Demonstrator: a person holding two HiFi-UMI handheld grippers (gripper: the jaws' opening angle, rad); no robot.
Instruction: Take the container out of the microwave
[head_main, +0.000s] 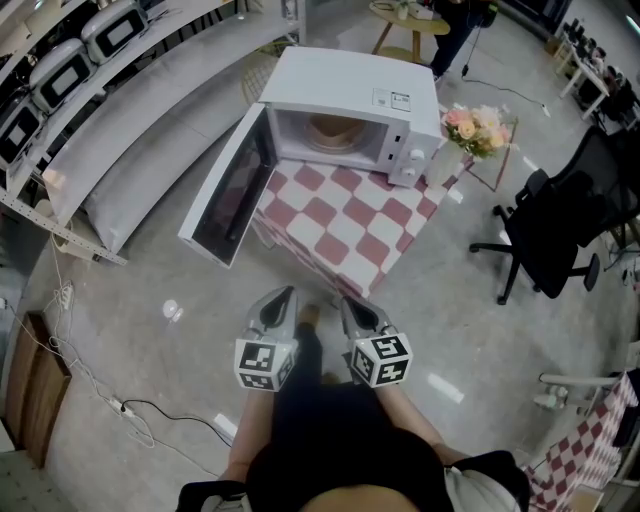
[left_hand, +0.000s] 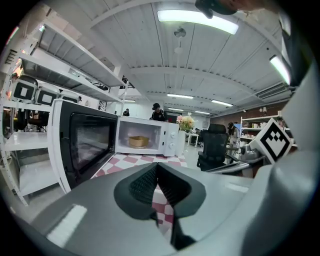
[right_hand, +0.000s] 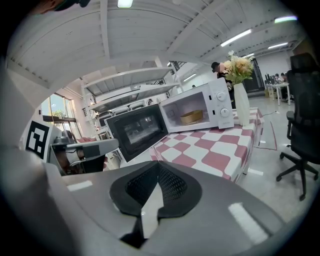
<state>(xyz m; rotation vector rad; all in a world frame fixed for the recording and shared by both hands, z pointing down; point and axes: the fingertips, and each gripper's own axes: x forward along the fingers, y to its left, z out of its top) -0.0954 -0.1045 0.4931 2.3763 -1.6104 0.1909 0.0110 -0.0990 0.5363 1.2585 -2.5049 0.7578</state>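
Facing open microwave (head_main: 345, 85); container (head_main: 328, 130) sits inside, door (head_main: 225, 195) swung wide. My left gripper (head_main: 286, 293) and right gripper (head_main: 348, 303) both closed, empty, short of surface (head_main: 350, 215). Should spread jaws before reaching in, clear of door.

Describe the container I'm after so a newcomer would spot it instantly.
Find the table with the red-and-white checked cloth; the white microwave stands at its far end, door swung open. Inside its cavity sits a tan, round, shallow container. It is the only thing in there; the vase of pale flowers stands outside, beside the microwave.
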